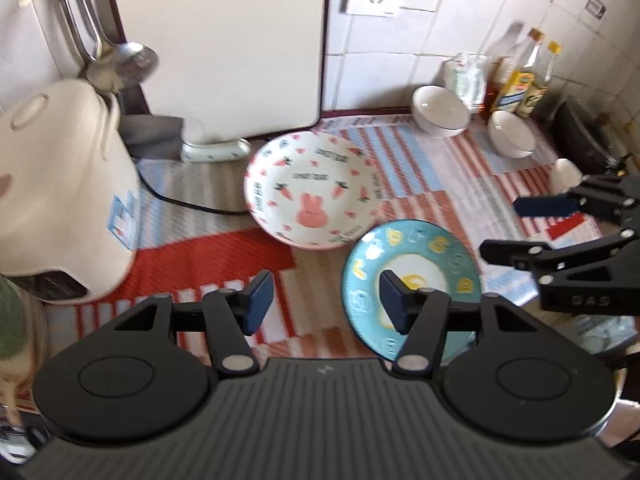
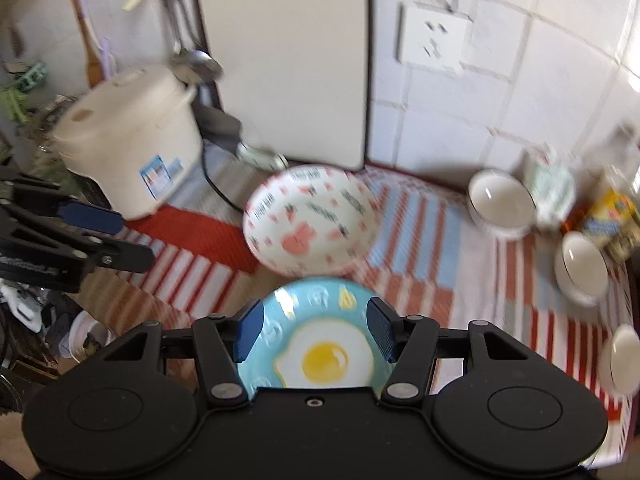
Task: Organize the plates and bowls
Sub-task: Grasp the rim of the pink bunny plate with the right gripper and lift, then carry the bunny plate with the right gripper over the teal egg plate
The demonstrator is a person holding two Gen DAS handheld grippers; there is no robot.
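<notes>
A white plate with pink rabbit and carrots (image 1: 312,190) lies on the striped mat; it also shows in the right wrist view (image 2: 310,220). A blue plate with a fried egg (image 1: 412,280) lies just in front of it, seen too in the right wrist view (image 2: 324,344). Two white bowls (image 1: 440,110) (image 1: 512,133) stand at the back right. My left gripper (image 1: 326,300) is open and empty above the mat, left of the blue plate. My right gripper (image 2: 316,330) is open and empty above the blue plate; it shows in the left wrist view (image 1: 520,228).
A cream rice cooker (image 1: 60,188) stands at the left with its cord on the mat. A white cutting board (image 1: 224,44) leans on the tiled wall. Oil bottles and a jar (image 1: 516,76) stand at the back right. A small white bowl (image 2: 624,356) sits at the right edge.
</notes>
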